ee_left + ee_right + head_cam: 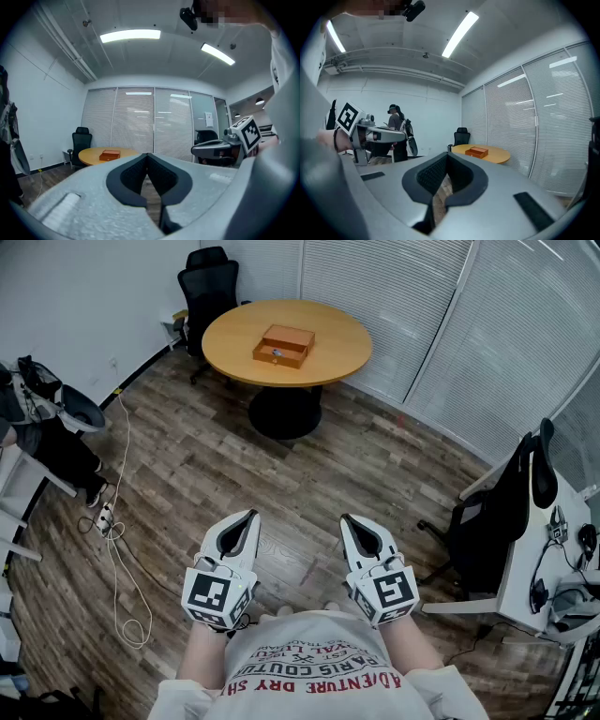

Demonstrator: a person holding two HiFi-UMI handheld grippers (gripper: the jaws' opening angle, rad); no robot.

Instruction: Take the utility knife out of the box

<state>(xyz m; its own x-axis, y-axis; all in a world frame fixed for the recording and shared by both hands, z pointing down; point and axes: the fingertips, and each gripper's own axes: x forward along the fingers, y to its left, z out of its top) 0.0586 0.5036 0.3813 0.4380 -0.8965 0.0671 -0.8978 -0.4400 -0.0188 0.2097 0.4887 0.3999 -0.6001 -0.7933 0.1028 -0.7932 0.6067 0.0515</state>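
Note:
A brown wooden box (284, 344) lies on a round wooden table (328, 357) far across the room. It also shows small in the left gripper view as the box (109, 154) and in the right gripper view as the box (476, 151). No utility knife shows in any view. My left gripper (251, 515) and right gripper (345, 518) are held side by side close to my chest, well short of the table. Both point level toward it. The left gripper (148, 154) has its jaws shut with nothing between them. The right gripper (446, 154) is likewise shut and empty.
Wood floor lies between me and the table. A black office chair (208, 282) stands behind the table. Another chair (497, 521) and a white desk (553, 559) are at the right. A white cable (117, 549) trails on the floor at the left, near a person (396, 124).

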